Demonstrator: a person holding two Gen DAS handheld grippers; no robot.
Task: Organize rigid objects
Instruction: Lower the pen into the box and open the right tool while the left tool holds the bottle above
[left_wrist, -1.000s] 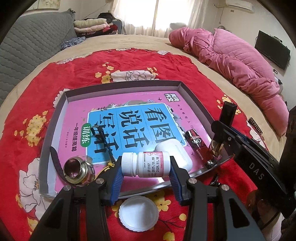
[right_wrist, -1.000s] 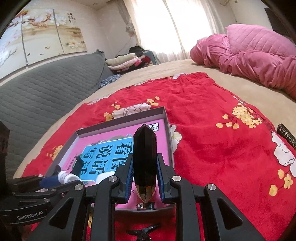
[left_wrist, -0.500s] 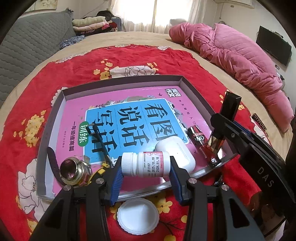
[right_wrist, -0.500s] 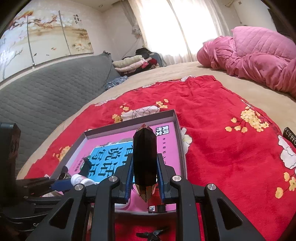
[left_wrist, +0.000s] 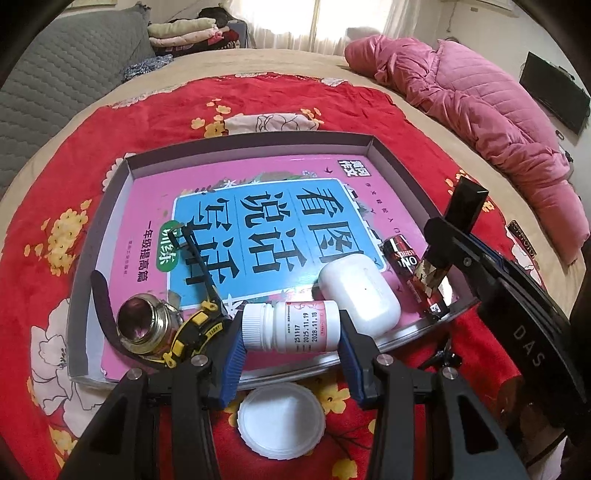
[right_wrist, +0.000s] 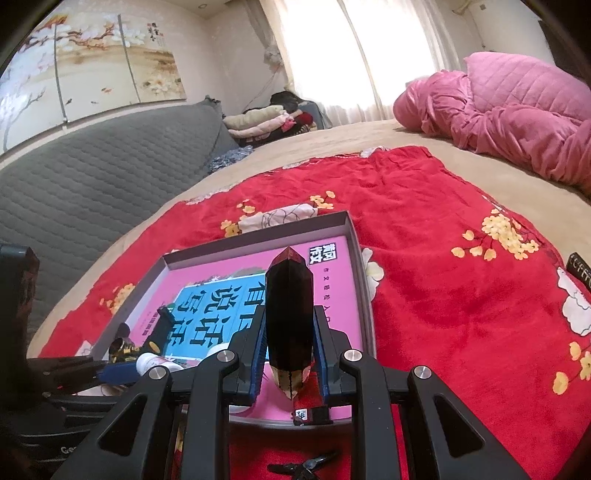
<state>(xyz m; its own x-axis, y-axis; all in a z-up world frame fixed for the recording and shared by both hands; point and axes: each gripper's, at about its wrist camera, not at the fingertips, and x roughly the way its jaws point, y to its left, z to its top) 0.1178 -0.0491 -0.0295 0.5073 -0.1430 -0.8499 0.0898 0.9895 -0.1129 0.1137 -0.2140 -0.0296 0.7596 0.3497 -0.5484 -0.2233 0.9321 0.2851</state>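
My left gripper (left_wrist: 290, 328) is clamped end-to-end on a small white pill bottle (left_wrist: 291, 325), held sideways with its cap toward frame left, blue pads on cap and base. It sits low centre in the left wrist view, over the near edge of the grey tray (left_wrist: 255, 142).

My right gripper (right_wrist: 290, 341) is squeezed narrow on a slim black box (right_wrist: 290, 314) with a gold-patterned lower end, standing upright between the pads at centre of the right wrist view. In the left wrist view the same box (left_wrist: 463, 206) shows at right, over the tray's right near corner.

The tray fills mid-frame on a red floral blanket (left_wrist: 155, 107). A pink and blue book (left_wrist: 258, 221) lies flat in it as a liner. On the book:
- white earbud case (left_wrist: 360, 293), just right of the bottle, whether touching I cannot tell
- dark red box with "ONO" print (left_wrist: 404, 260), right of the case, lying flat
- brass fitting (left_wrist: 144, 325) with a black strap (left_wrist: 101, 295), lower left
- yellow-black tool (left_wrist: 195, 328) just beside the fitting, black rod running up from it

Outside the tray: white round lid (left_wrist: 281, 419) on the blanket at bottom centre, between my left fingers. Small black clip (right_wrist: 304, 465) at the bottom edge of the right wrist view. Pink quilt (left_wrist: 476, 103) upper right.
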